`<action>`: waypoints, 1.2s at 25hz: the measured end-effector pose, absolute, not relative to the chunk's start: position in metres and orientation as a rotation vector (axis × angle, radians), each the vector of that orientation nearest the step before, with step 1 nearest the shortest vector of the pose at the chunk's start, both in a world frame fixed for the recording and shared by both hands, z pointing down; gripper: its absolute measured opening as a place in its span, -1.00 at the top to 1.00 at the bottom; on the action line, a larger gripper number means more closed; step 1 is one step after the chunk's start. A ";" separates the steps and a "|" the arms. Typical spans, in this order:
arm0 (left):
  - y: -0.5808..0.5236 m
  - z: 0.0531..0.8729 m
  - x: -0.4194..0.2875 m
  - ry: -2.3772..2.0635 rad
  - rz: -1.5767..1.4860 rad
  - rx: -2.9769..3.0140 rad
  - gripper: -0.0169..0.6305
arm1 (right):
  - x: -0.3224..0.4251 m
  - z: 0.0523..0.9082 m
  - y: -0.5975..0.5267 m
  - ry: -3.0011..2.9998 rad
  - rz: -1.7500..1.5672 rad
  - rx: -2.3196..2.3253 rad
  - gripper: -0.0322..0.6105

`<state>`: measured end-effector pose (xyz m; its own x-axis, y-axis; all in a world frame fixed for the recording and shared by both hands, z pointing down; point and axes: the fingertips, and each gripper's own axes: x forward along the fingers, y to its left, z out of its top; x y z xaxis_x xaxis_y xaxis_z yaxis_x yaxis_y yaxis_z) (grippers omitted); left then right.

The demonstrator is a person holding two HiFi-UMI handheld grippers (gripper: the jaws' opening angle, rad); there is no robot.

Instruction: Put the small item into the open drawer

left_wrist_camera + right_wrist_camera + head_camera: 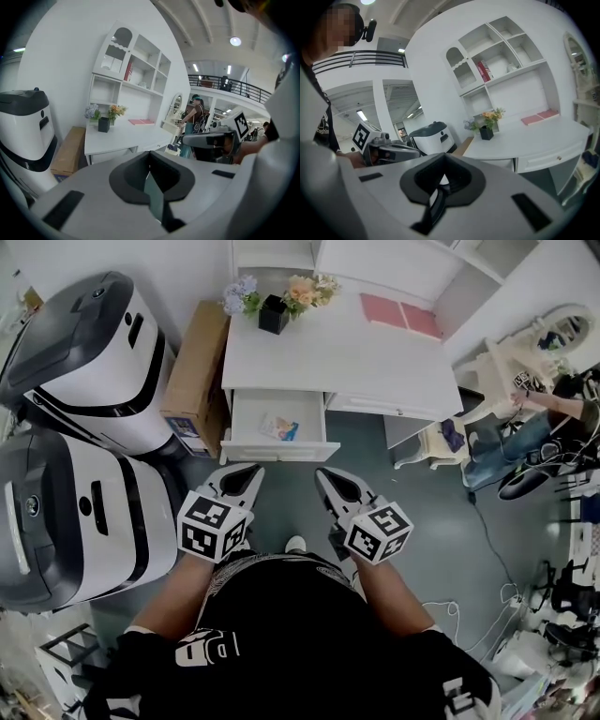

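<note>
Left claw (246,472): clenched, jaws together with nothing between them, held just short of the drawer front.
Right claw (330,476): clenched and empty, beside the left claw but apart from it.
Small packet (278,427): lies flat inside the open drawer, ahead of the left claw, and neither claw touches it.
Open drawer (274,452): stands out from the white surface (347,352), directly ahead of both claws.
Black flower pot (273,313): on the surface's far edge, well beyond the left claw.
Cardboard box (195,362): against the surface's side, ahead and left of the left claw.
</note>
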<state>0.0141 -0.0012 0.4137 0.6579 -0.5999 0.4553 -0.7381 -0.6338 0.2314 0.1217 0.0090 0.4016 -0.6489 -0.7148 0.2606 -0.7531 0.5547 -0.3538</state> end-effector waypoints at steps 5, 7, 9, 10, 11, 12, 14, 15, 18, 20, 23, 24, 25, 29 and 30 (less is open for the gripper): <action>0.005 0.420 0.002 -1.029 0.492 2.477 0.91 | 0.112 0.404 0.012 -2.676 0.673 1.297 0.88; 0.004 0.419 0.000 -1.027 0.493 2.482 0.91 | 0.109 0.406 0.014 -2.669 0.668 1.296 0.88; 0.004 0.420 -0.002 -1.026 0.497 2.482 0.91 | 0.107 0.407 0.016 -2.664 0.669 1.294 0.88; 0.004 0.420 -0.001 -1.024 0.497 2.483 0.91 | 0.106 0.408 0.017 -2.662 0.671 1.295 0.88; 0.004 0.419 -0.001 -1.020 0.496 2.485 0.91 | 0.106 0.408 0.019 -2.660 0.672 1.297 0.88; 0.004 0.419 0.000 -1.015 0.495 2.489 0.91 | 0.106 0.408 0.019 -2.658 0.670 1.299 0.88; 0.005 0.418 0.002 -1.006 0.495 2.497 0.91 | 0.107 0.406 0.019 -2.658 0.663 1.309 0.88; 0.005 0.417 0.003 -1.002 0.496 2.499 0.91 | 0.108 0.405 0.019 -2.658 0.661 1.314 0.88; 0.007 0.418 0.006 -0.991 0.500 2.504 0.91 | 0.110 0.406 0.022 -2.660 0.673 1.320 0.88; 0.008 0.418 0.007 -0.986 0.502 2.506 0.91 | 0.112 0.408 0.024 -2.657 0.684 1.324 0.88; 0.009 0.419 0.009 -0.984 0.507 2.506 0.91 | 0.113 0.410 0.026 -2.654 0.692 1.325 0.88; 0.010 0.418 0.009 -0.983 0.508 2.506 0.91 | 0.113 0.410 0.026 -2.653 0.692 1.325 0.88; 0.010 0.418 0.009 -0.983 0.508 2.506 0.91 | 0.113 0.409 0.026 -2.653 0.692 1.323 0.88; 0.012 0.417 0.009 -0.983 0.508 2.504 0.91 | 0.110 0.408 0.027 -2.659 0.686 1.311 0.88; 0.013 0.418 0.009 -0.983 0.509 2.505 0.91 | 0.109 0.408 0.028 -2.659 0.683 1.308 0.88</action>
<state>0.0088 0.0128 0.4177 0.6863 -0.5574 0.4671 -0.7033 -0.6723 0.2310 0.1092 0.0281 0.4075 -0.6259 -0.7278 0.2801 -0.7728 0.5305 -0.3484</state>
